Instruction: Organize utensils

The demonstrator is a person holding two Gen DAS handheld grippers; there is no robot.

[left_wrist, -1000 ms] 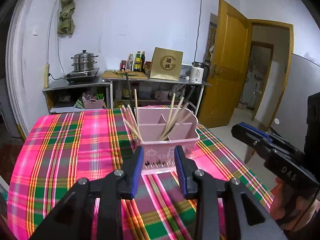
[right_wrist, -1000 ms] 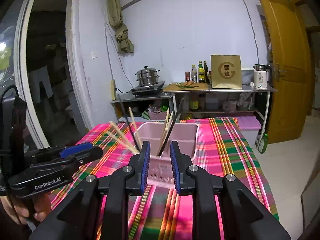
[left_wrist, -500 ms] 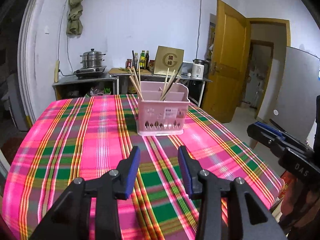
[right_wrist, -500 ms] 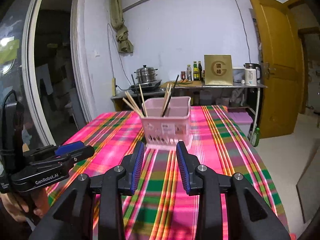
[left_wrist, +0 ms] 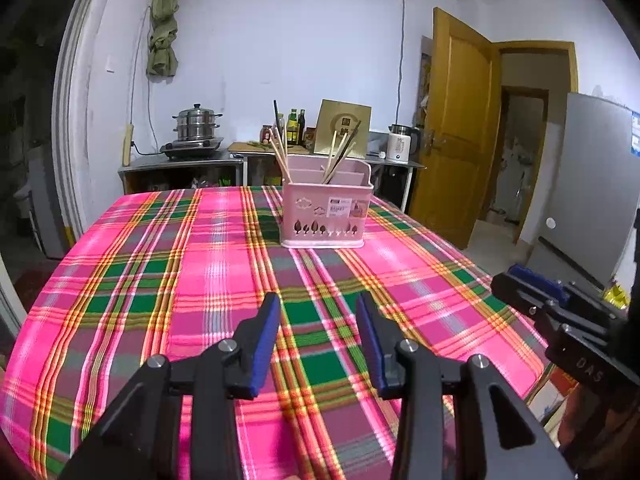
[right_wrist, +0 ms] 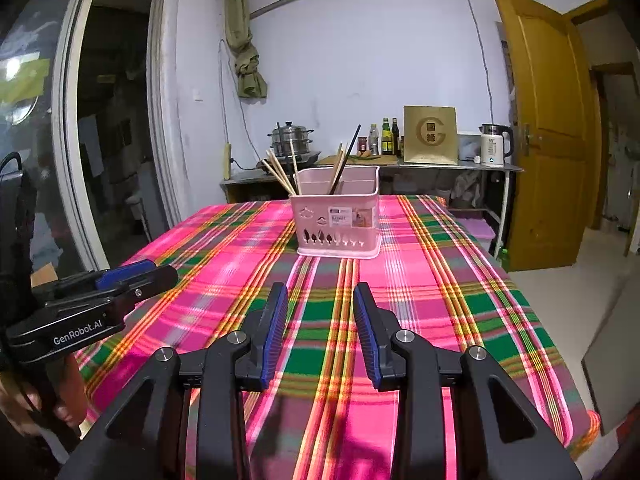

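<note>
A pink utensil basket [left_wrist: 326,216] stands on the plaid tablecloth [left_wrist: 200,264] at the far middle of the table; it also shows in the right wrist view [right_wrist: 338,222]. Several wooden chopsticks [left_wrist: 280,156] and dark ones [right_wrist: 344,160] stand in its compartments. My left gripper [left_wrist: 318,336] is open and empty, held over the near part of the table, well short of the basket. My right gripper [right_wrist: 318,328] is open and empty, also near the front. Each gripper shows in the other's view, the right one [left_wrist: 560,320] at the table's right edge, the left one [right_wrist: 100,296] at its left.
A steel counter [left_wrist: 192,160] along the back wall carries a steamer pot [left_wrist: 198,122], bottles, a gold box and a kettle [left_wrist: 400,146]. A wooden door [left_wrist: 456,128] stands open at the right. A grey fridge [left_wrist: 592,184] is at the far right.
Both grippers have drawn back from the basket toward the near table edge and lowered. The basket now looks smaller and farther away. Both stay open and empty.
</note>
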